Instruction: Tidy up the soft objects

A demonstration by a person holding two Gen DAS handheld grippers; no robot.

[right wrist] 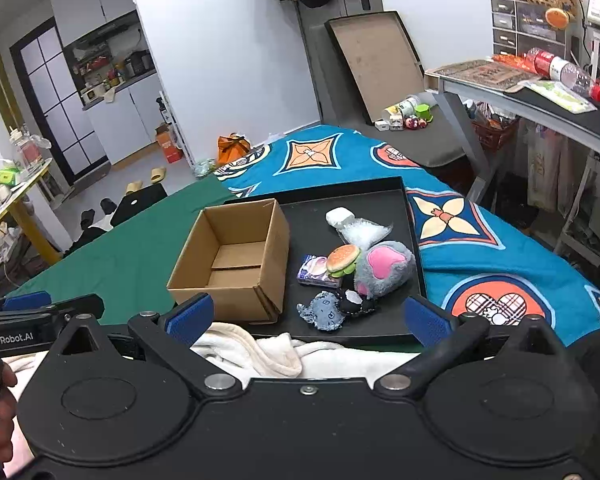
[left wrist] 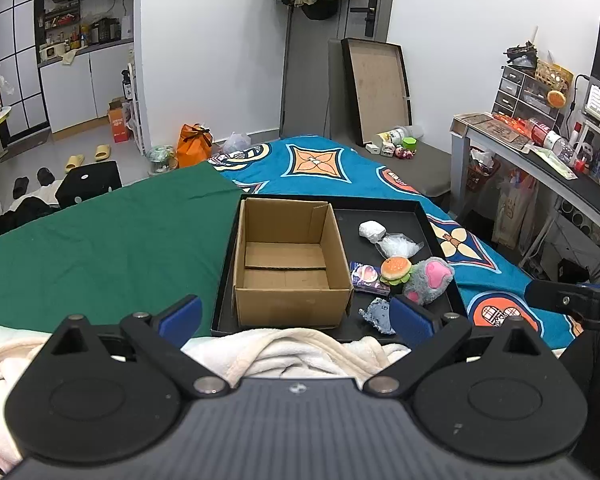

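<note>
Left gripper (left wrist: 296, 314) spread wide, nothing held; right gripper (right wrist: 308, 314) likewise agape and empty, both hovering above cream fleece blanket (right wrist: 260, 350) short of black tray (right wrist: 414, 240). Soft items loose on tray's right half: burger plush (right wrist: 343, 260), grey paw plush (right wrist: 384, 266), blue fabric piece (right wrist: 326, 312), white wad (right wrist: 339, 216), clear bag (right wrist: 364, 233). Cardboard box (right wrist: 236, 256) on left half, empty. Looks like start, nothing sorted yet. Next probably: reach forward, pinch nearest soft piece, drop in box.

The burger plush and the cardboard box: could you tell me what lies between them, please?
A small purple packet lies between the burger plush and the cardboard box, clearest in the right wrist view.
</note>
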